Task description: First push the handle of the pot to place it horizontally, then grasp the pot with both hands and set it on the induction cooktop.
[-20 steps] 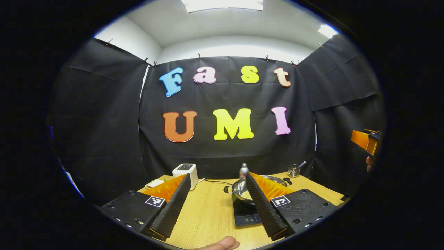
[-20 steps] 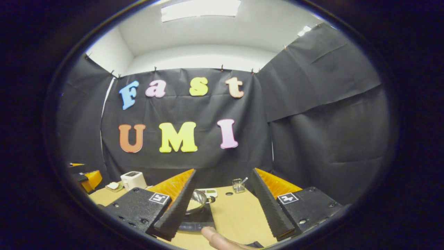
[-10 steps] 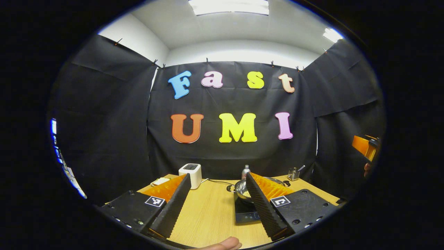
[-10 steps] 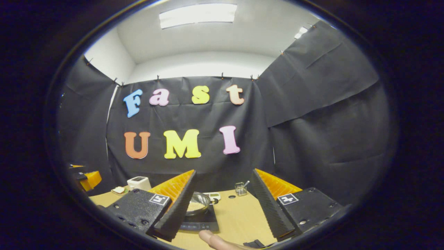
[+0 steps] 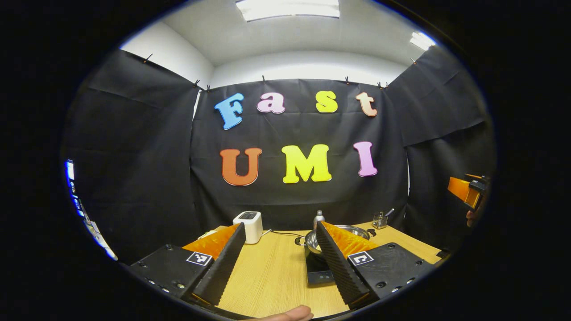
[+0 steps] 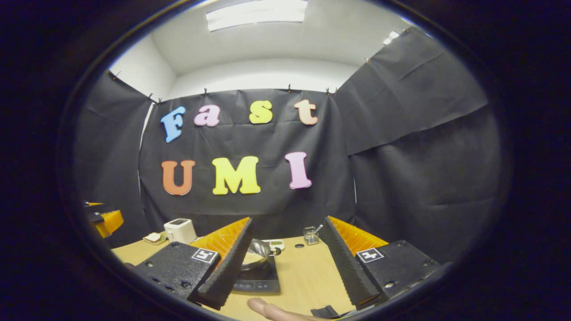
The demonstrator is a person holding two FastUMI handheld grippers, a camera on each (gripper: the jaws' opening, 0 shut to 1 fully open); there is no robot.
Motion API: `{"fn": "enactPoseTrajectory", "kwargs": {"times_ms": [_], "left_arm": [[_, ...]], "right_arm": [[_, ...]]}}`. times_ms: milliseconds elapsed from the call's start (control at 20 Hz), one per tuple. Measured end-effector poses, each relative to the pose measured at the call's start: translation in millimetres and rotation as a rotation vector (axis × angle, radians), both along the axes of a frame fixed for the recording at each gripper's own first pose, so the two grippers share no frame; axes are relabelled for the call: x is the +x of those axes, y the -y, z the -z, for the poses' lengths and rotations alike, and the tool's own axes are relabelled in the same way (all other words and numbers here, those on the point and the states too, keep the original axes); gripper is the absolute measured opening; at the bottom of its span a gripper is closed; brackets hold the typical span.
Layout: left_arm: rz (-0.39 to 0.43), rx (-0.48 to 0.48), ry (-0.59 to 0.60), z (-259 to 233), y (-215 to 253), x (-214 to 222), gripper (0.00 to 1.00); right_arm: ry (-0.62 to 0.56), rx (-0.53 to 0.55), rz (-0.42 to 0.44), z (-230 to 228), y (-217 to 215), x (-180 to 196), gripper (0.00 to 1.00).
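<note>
Your views have drawn back a little from the worktop (image 5: 272, 272), so the pot (image 6: 255, 257) now sits on the cooktop (image 6: 263, 281) at lower centre, task seemingly done, with your left gripper (image 5: 277, 261) and right gripper (image 6: 285, 263) both wide open, holding nothing.

You've drawn both grippers back, pot (image 5: 312, 242) and cooktop (image 5: 317, 271) smaller toward 12 o'clock, toaster (image 6: 179, 230) slid toward 3 o'clock.
</note>
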State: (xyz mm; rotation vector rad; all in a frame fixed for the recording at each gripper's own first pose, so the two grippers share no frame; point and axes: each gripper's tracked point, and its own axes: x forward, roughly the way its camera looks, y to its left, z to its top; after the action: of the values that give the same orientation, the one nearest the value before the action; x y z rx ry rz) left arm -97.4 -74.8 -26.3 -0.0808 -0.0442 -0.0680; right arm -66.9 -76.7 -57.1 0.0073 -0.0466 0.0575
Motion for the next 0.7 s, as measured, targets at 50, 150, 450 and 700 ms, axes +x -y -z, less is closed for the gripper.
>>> {"fn": "enactPoseTrajectory", "kwargs": {"times_ms": [50,150,450,700], "left_arm": [[-0.003,0.001,0.000,0.0,-1.8,0.6,0.95],[-0.012,0.002,0.003,-0.2,-5.1,1.0,0.94],[-0.007,0.009,0.030,-3.6,-5.4,1.8,0.95],[0.015,0.007,0.038,-2.9,3.3,0.0,0.95]], "right_arm": [[0.006,-0.004,0.001,-1.7,0.2,-1.5,0.96],[0.009,-0.009,0.002,-2.8,-0.4,-1.4,0.96],[-0.016,-0.006,-0.038,3.0,-5.4,1.7,0.96],[-0.008,-0.008,-0.047,1.7,-5.3,2.1,0.96]]}}
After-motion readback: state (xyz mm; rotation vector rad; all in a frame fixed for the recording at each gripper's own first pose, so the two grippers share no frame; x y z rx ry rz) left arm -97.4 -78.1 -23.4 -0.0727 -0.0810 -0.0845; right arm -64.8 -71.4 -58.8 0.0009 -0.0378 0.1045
